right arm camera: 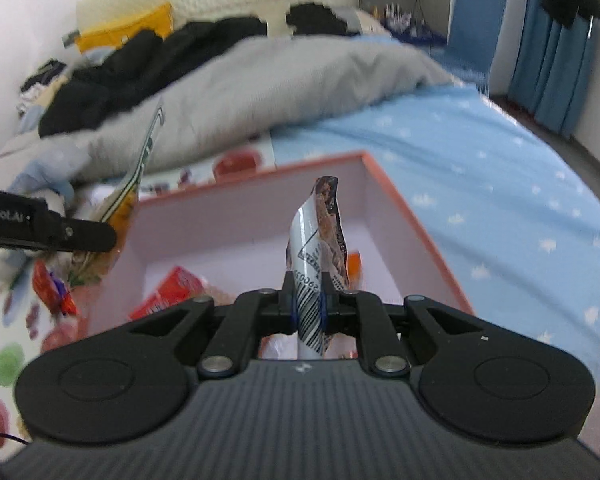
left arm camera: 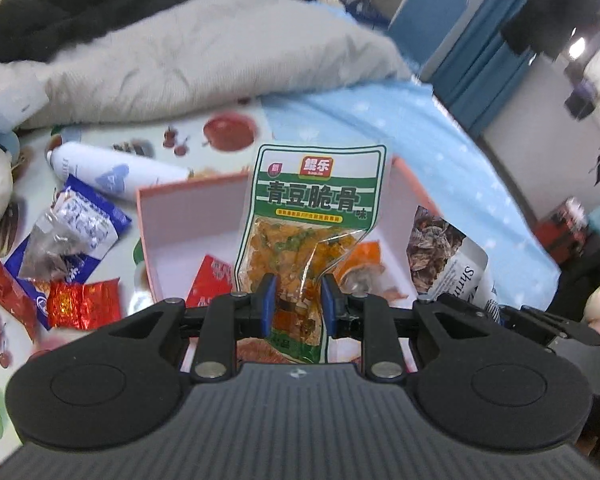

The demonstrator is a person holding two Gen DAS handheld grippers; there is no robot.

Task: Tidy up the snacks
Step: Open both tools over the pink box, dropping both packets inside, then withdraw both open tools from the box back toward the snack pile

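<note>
Fruit-print cloth (left arm camera: 228,128), blue starred sheet (right arm camera: 500,184), grey duvet (left arm camera: 204,56)

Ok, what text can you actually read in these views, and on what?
"鲲乐" and "青豆脆骨味": green snack pouch held in the left claw.
"Shri…", cut off: white packet in the right claw.
"Robot.AI": left claw's side, right wrist view.
Barcode digits, blue packet print: too blurred.

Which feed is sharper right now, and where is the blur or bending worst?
Left wrist: green packet and left gripper crisp; window glare and bent curtains at the right edge. Right wrist: right gripper and white packet clear; box and bedding smeared.
</note>
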